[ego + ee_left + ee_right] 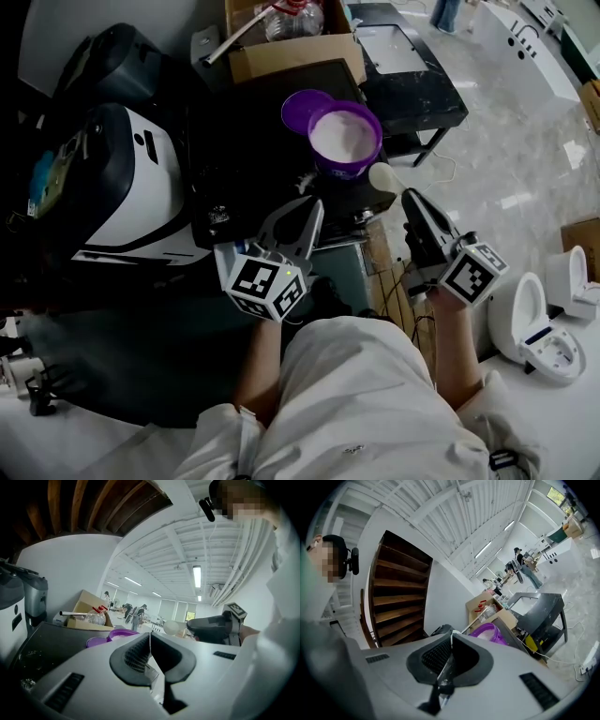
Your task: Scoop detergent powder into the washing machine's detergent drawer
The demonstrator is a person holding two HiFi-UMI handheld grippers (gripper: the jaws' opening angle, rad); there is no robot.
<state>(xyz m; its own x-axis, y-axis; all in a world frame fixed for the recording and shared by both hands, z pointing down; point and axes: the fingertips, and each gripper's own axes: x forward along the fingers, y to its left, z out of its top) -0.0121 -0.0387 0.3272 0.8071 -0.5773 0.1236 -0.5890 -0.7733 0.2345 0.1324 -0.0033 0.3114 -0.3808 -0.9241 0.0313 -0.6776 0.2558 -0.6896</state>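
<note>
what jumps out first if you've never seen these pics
An open purple tub full of white powder sits mid-frame in the head view, with its purple lid just behind it. Right beside the tub, the right gripper is shut on a white scoop. The left gripper is shut, nearer the person.

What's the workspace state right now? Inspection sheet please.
Surface: dark top carries the tub; dim, details unclear.
Job's things: purple tub open, white powder inside; purple lid beside it; white scoop near the tub; detergent drawer not made out.
Clutter: cardboard box holding a plastic bottle.
Grippers: left gripper shut, nothing in it; right gripper shut on the scoop.
Cables: white cable on the floor.
Surroundings: black table, pale glossy floor.
</note>
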